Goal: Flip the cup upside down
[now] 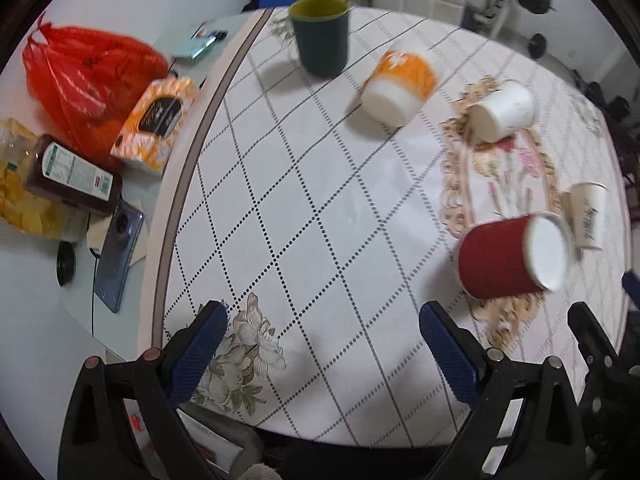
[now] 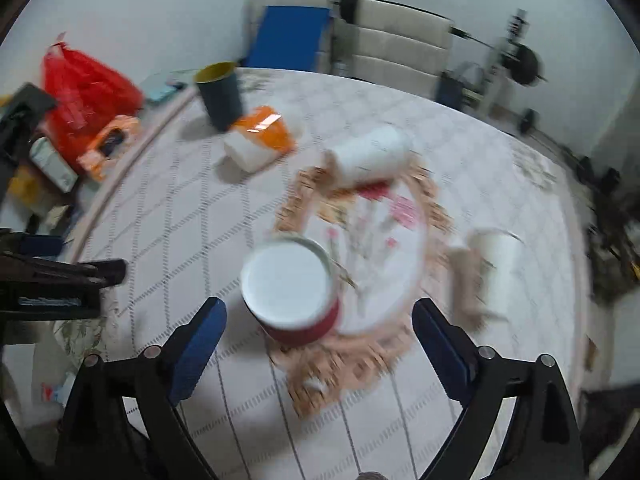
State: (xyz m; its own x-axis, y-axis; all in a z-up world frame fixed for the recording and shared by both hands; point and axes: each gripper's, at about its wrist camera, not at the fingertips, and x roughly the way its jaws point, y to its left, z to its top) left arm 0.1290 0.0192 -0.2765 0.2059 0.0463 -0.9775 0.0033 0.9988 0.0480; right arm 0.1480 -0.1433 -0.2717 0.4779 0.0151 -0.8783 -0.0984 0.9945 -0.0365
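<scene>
Through the left wrist view, my left tool (image 1: 320, 354) hangs with its jaws wide and empty over the patterned surface (image 1: 304, 216). At the upper middle a dark green cup (image 1: 322, 36) stands upright; right of it an orange cup (image 1: 398, 82) and a white cup (image 1: 502, 110) lie tipped. At lower right sits the red cup (image 1: 508, 258), white base showing. In the right wrist view, my right tool (image 2: 320, 346) is also wide and empty, the red cup (image 2: 294, 290) just ahead between its fingers. I judge it light, thin-walled paper, easily crushed; I would pinch its ribbed sides mid-height, gently.
</scene>
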